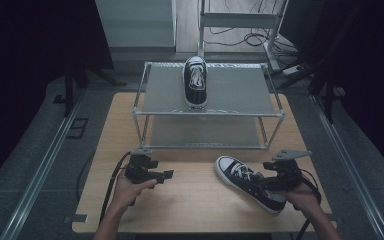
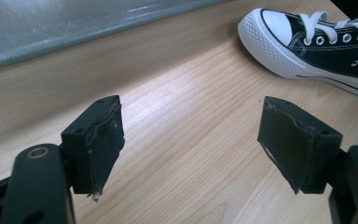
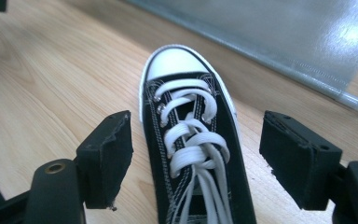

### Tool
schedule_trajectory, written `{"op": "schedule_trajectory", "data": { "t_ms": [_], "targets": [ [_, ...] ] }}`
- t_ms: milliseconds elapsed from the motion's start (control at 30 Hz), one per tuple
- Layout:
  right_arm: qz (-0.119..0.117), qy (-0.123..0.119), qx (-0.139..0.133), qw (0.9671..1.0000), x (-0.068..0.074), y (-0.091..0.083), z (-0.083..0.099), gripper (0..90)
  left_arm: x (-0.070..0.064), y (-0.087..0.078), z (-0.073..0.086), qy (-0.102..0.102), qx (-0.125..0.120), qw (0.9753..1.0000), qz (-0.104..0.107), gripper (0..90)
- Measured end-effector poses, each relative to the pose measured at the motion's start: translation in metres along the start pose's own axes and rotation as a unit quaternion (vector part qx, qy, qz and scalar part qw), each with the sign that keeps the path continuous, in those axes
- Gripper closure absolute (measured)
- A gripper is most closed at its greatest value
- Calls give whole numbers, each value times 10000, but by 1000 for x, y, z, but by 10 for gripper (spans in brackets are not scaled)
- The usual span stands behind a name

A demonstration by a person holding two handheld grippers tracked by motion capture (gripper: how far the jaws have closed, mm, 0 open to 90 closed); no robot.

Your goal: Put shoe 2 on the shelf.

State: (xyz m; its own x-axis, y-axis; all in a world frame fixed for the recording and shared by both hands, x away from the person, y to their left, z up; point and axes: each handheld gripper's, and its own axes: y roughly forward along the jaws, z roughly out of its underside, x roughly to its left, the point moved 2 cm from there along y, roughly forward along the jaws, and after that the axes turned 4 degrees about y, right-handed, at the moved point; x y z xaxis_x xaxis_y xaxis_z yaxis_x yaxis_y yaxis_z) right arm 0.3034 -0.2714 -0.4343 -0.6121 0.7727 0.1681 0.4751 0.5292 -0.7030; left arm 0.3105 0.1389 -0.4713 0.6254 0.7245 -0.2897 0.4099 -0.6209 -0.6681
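A black canvas sneaker (image 1: pixel 250 182) with white laces and toe cap lies on the wooden table (image 1: pixel 195 200), toe toward the rack. My right gripper (image 1: pixel 272 176) is open, its jaws standing on either side of the sneaker (image 3: pixel 193 140) above the laces, not touching it. My left gripper (image 1: pixel 167 175) is open over bare wood at the left, nothing between its jaws; the sneaker's toe (image 2: pixel 279 35) lies farther off to its right. A second matching sneaker (image 1: pixel 195 82) stands on the top shelf of the metal rack (image 1: pixel 210 112), heel toward me.
The two-tier metal rack takes up the far half of the table; its lower shelf (image 1: pixel 205 132) holds nothing. Bare wood lies between the grippers. Cables (image 1: pixel 250 37) and a frame sit on the floor beyond the table.
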Motion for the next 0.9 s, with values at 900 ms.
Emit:
{"op": "schedule_trajectory", "data": {
  "t_ms": [900],
  "targets": [
    [152,-72,2338,9721,-6,71,3,92,1,17,18,-164,65,9996,206,227]
  ]
}}
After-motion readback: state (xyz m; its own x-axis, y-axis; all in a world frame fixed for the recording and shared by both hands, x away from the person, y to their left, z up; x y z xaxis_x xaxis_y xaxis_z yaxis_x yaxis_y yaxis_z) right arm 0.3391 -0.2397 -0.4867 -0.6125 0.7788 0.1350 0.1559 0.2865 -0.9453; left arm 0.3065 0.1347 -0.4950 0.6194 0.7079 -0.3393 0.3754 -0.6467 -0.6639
